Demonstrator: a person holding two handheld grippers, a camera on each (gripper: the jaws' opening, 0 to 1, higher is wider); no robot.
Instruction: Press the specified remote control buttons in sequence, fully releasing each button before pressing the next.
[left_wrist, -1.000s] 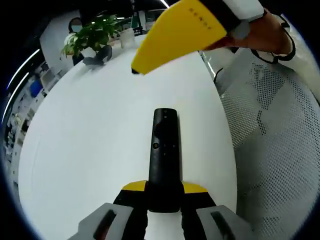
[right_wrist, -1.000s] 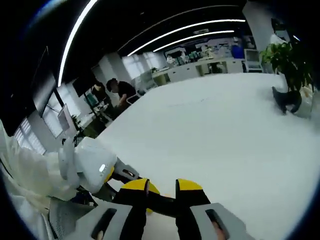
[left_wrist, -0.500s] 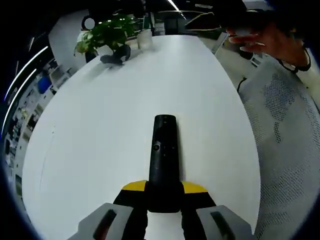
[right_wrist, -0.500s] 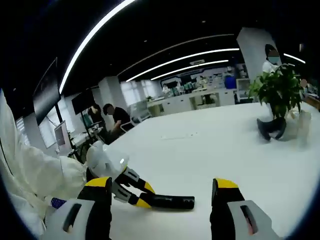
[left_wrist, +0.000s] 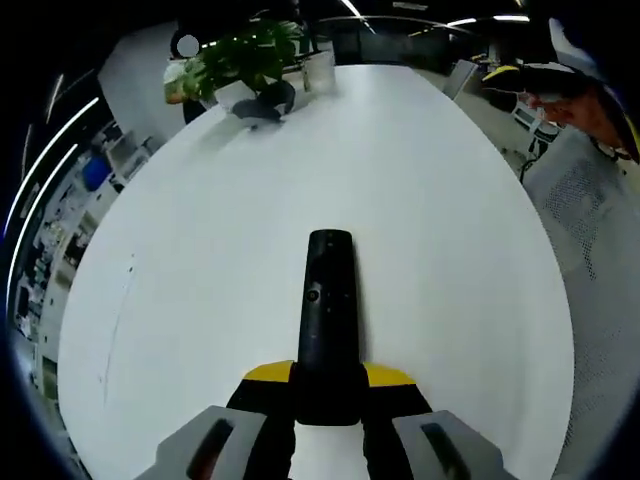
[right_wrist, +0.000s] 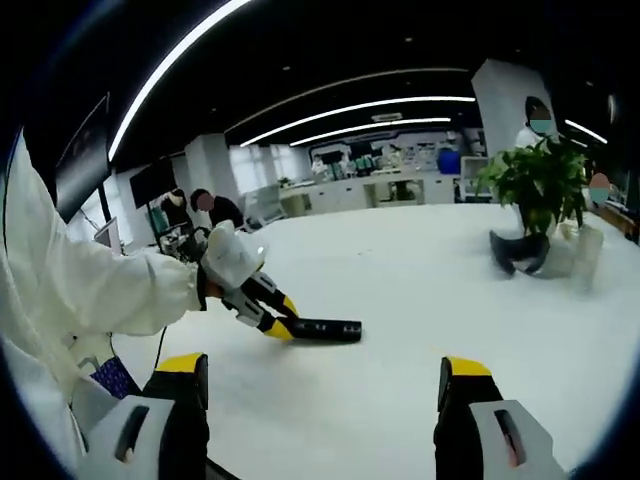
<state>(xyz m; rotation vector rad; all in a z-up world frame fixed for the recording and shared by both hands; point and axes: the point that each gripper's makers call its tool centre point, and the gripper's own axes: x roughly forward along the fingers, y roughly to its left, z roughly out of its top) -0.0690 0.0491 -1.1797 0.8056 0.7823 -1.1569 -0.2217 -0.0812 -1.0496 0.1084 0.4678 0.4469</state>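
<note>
A: What has changed in the last second?

B: Your right tool (right_wrist: 320, 420) has pulled back and up from the remote (left_wrist: 326, 320). A second ago it hung right over the far end of the remote with its jaws nearly together; now they stand wide apart and it sits well clear. I judge that as a release between presses, or the end of the run; which, I cannot tell.

A: And the remote itself?

B: It is clamped by its near end in your left tool (left_wrist: 328, 415), pointing away over the white desk (left_wrist: 200, 260), exactly as before. In the right gripper view you can see the same remote (right_wrist: 322, 329) held just above the desk by the left tool (right_wrist: 262, 312).

A: How are my hands set?

B: Your left sleeve (right_wrist: 90, 290) reaches in from the left, holding the remote roughly level. Your right hand (left_wrist: 590, 105) is raised at the far right. The plant (left_wrist: 245, 65) stands at the far end.
</note>
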